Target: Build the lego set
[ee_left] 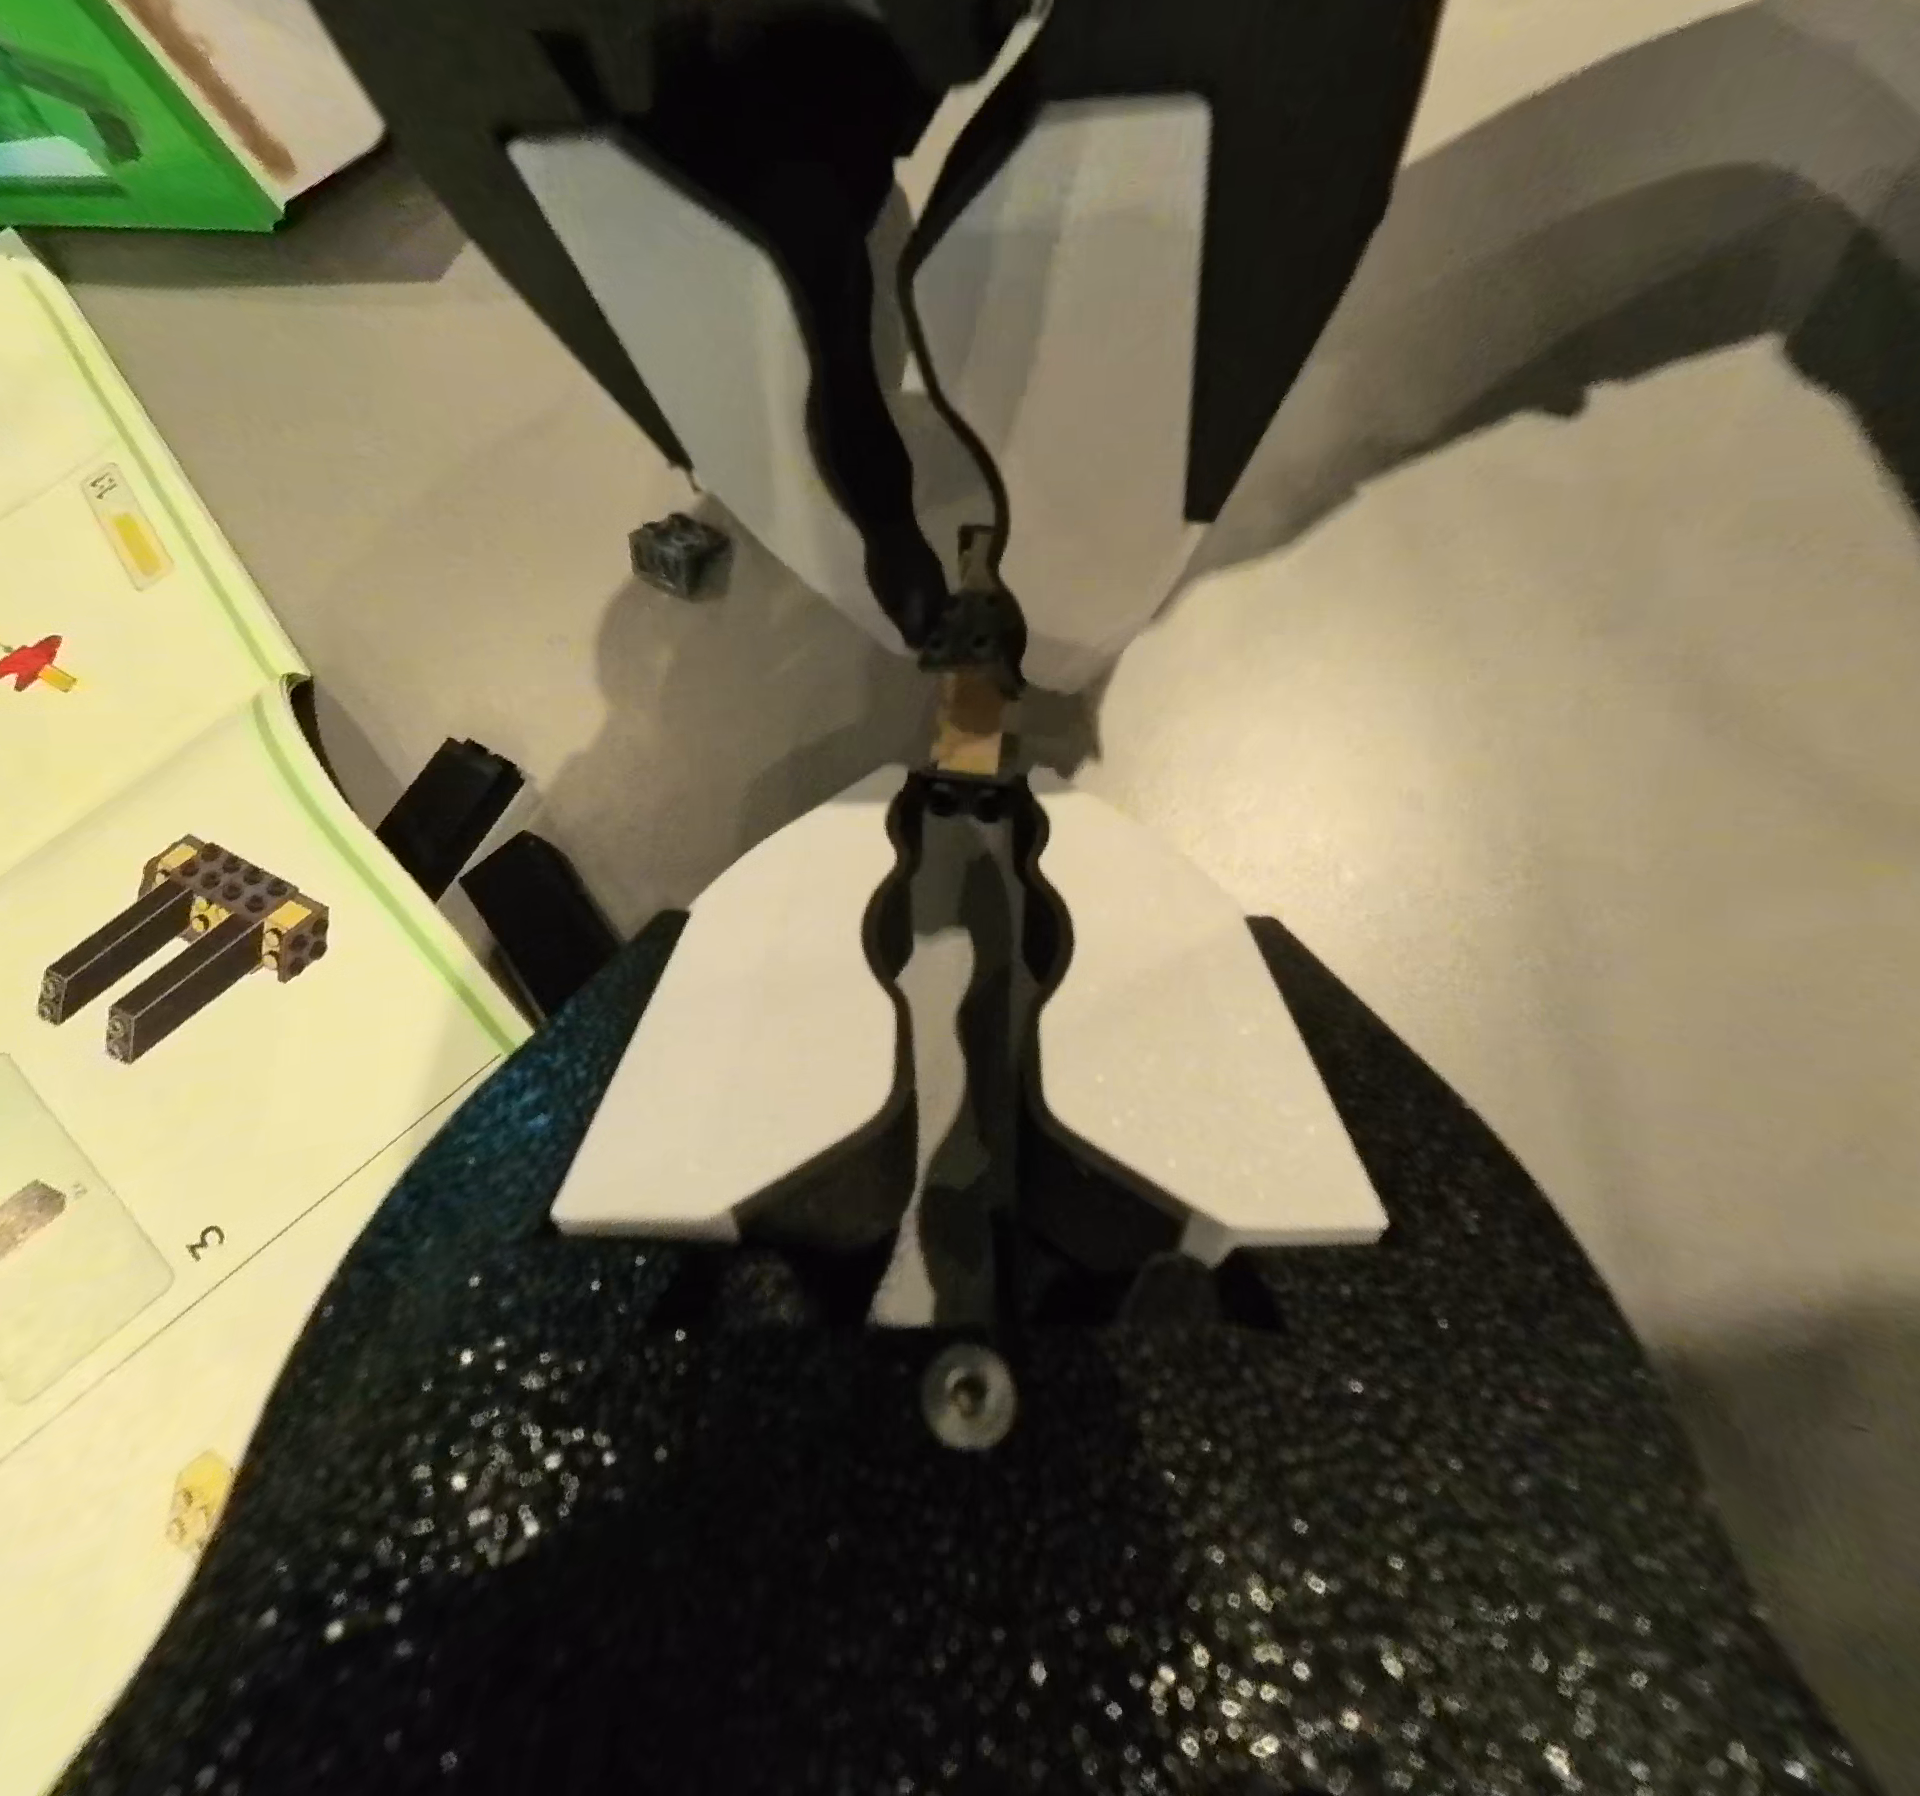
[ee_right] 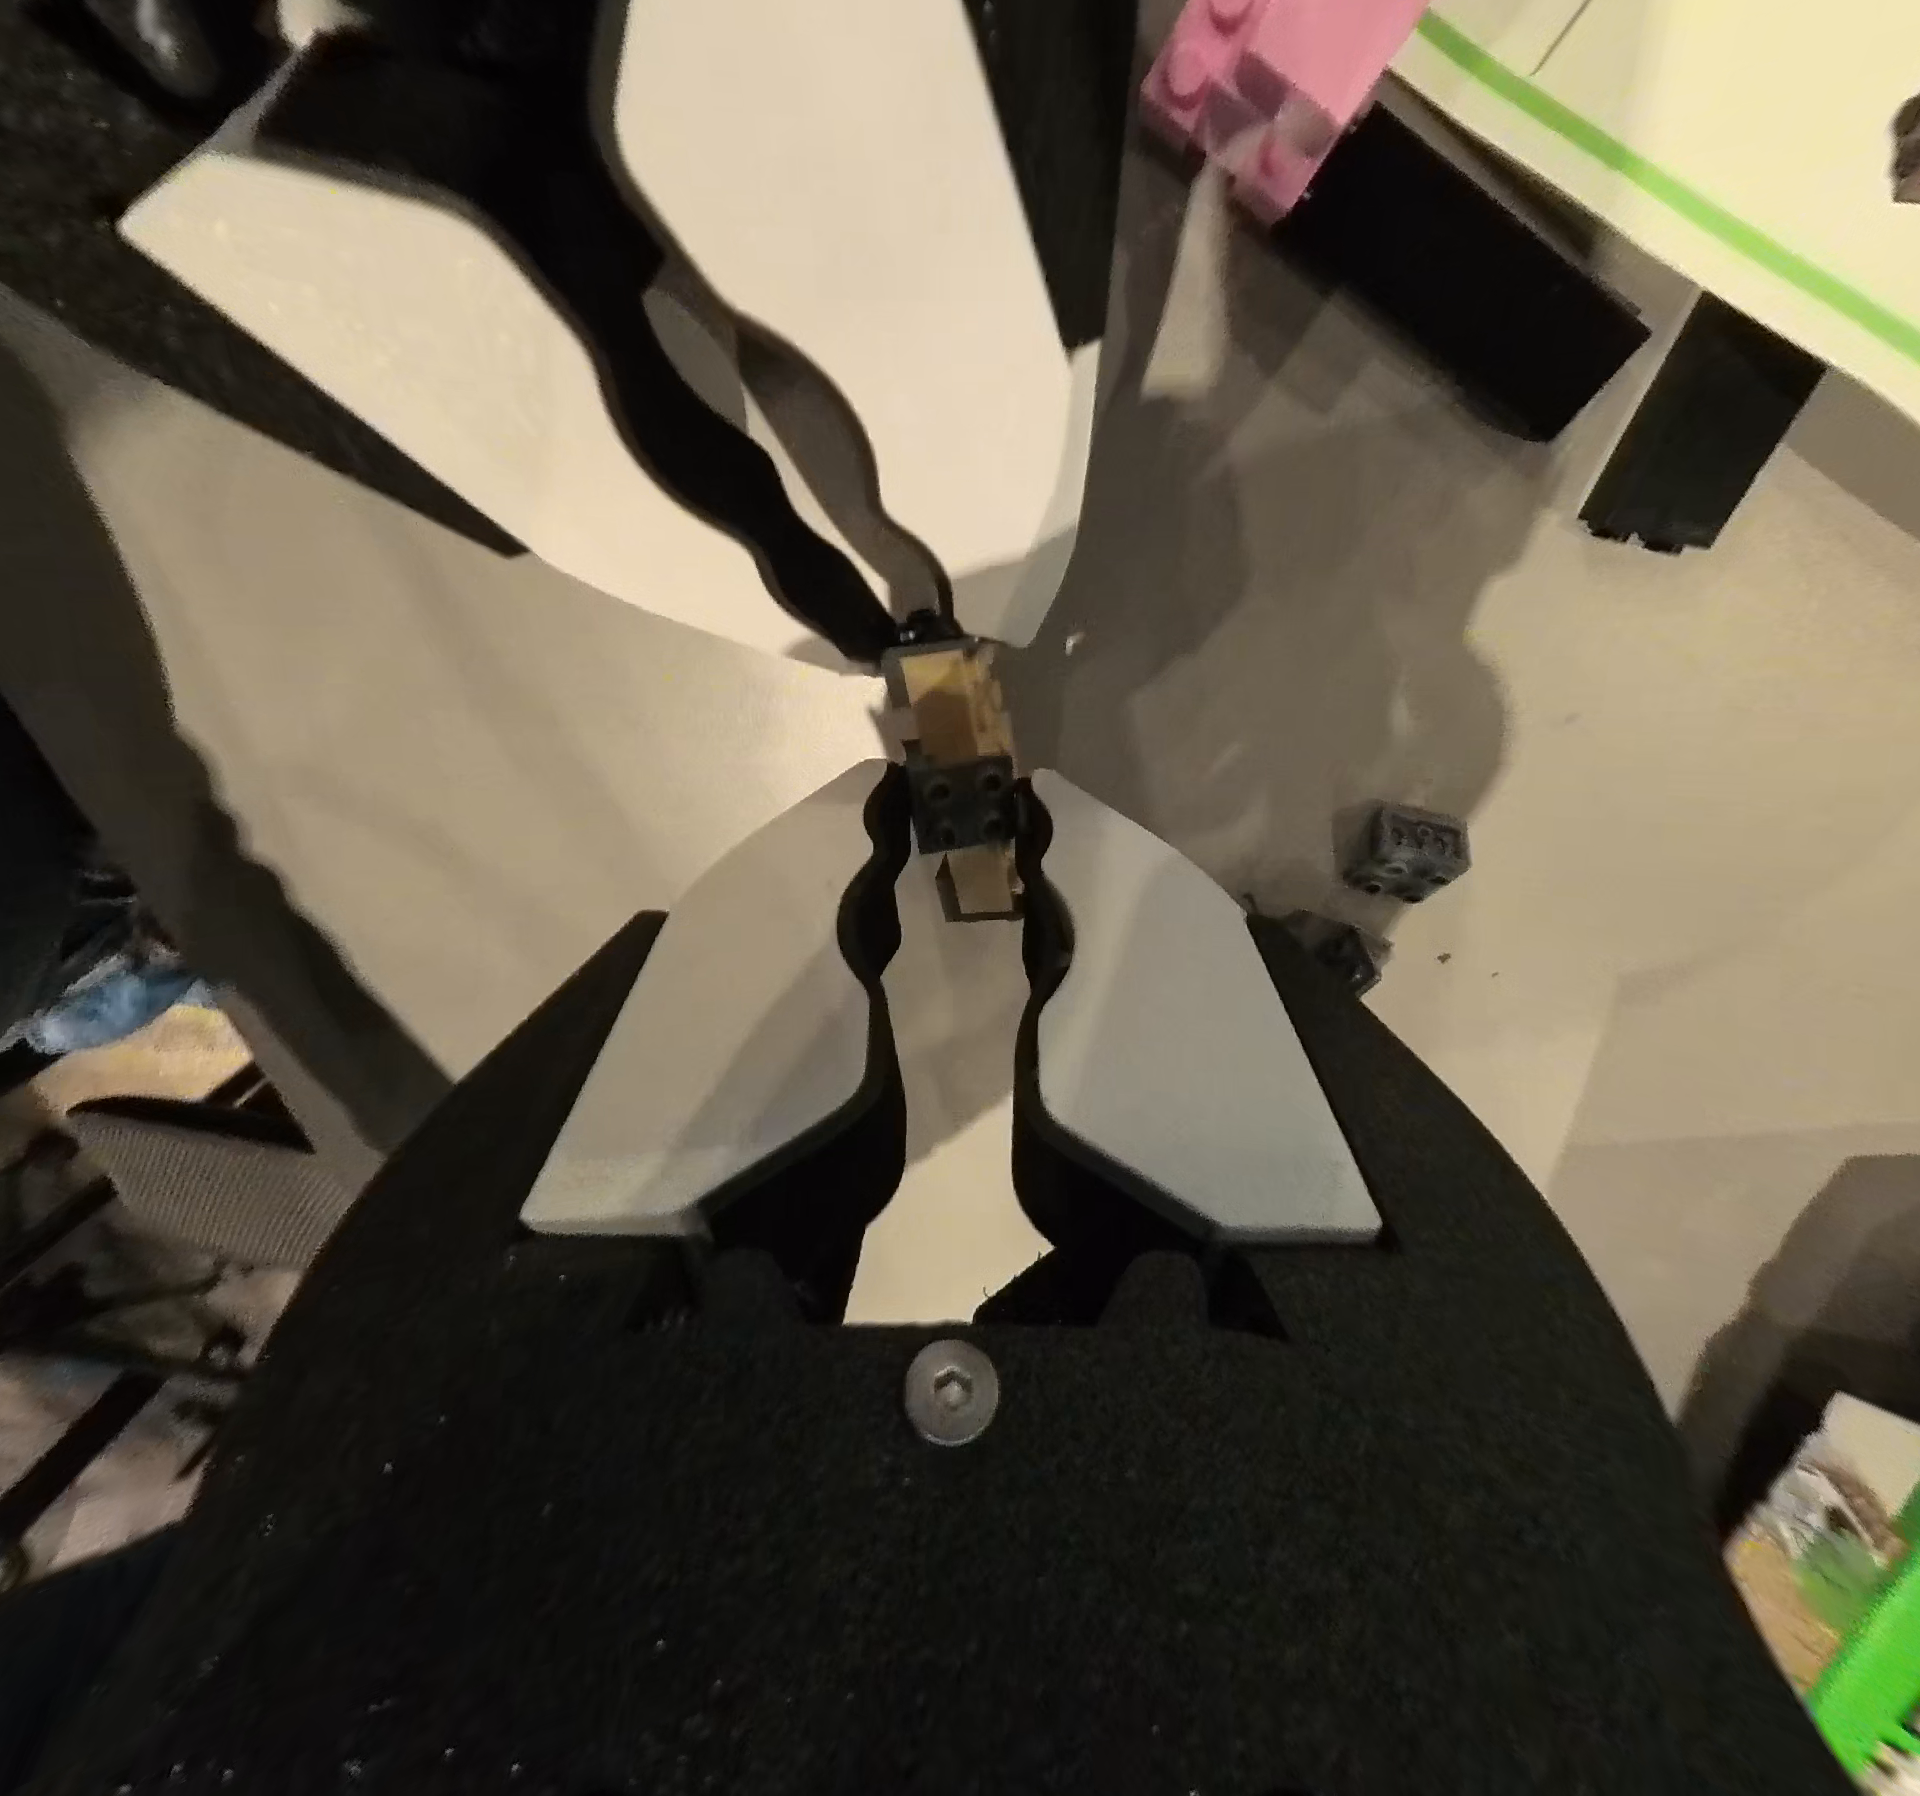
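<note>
A small lego assembly, a tan brick [ee_left: 971, 736] with black pieces at both ends, is held in the air between my two grippers, tip to tip. My left gripper [ee_left: 971, 801] is shut on the near black end in the left wrist view. My right gripper [ee_left: 971, 647] comes down from the top there, shut on the far black piece. In the right wrist view my right gripper [ee_right: 961, 816] grips a black 2x2 piece [ee_right: 958, 808] joined to the tan brick [ee_right: 951, 707]. My left gripper [ee_right: 920, 624] holds the far end.
An open instruction booklet [ee_left: 156, 811] and a green box [ee_left: 104, 84] lie on the left. Two long black bricks [ee_left: 457, 811] lean at the booklet's edge. A small dark grey brick [ee_left: 681, 557] lies on the table [ee_left: 1455, 811]. A pink brick cluster [ee_right: 1288, 53] sits on a long black brick [ee_right: 1455, 292]. Only a small space, under 4 cm, lies between the two pairs of fingers.
</note>
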`<state>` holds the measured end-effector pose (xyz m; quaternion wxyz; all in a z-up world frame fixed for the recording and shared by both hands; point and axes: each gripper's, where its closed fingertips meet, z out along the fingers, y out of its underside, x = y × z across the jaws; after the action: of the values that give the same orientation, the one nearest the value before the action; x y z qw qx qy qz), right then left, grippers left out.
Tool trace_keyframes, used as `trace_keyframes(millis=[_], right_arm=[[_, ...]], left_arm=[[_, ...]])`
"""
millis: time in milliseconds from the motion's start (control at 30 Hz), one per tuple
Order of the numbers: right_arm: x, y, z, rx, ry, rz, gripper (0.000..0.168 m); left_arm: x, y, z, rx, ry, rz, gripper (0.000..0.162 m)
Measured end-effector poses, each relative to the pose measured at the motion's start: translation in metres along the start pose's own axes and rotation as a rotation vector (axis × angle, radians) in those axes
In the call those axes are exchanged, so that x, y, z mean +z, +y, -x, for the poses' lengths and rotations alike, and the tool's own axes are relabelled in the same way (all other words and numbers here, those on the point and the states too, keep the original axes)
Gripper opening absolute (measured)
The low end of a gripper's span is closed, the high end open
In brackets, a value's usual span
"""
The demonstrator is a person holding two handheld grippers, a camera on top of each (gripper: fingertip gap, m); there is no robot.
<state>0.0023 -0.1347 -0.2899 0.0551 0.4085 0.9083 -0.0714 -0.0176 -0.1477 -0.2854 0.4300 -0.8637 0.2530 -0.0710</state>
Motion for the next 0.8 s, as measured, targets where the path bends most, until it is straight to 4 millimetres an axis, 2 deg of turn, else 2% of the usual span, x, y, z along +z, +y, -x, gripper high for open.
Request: trace_keyframes(millis=[300,600,700,800], right_arm=[[0.002,0.001,0.001,0.013,0.018,-0.038,0.021],[-0.006,-0.004,0.001,0.011,0.056,-0.076,0.024],[-0.014,0.002,-0.002,0.033,0.09,-0.136,0.024],[-0.027,0.009,0.001,0.037,0.111,-0.281,0.024]], left_arm=[[0.002,0.0,-0.002,-0.001,0.003,0.002,0.016],[0.001,0.0,0.0,-0.008,-0.001,-0.005,0.016],[0.0,0.002,0.003,-0.012,-0.012,-0.001,0.016],[-0.003,0.003,0.008,-0.015,-0.033,-0.002,0.016]])
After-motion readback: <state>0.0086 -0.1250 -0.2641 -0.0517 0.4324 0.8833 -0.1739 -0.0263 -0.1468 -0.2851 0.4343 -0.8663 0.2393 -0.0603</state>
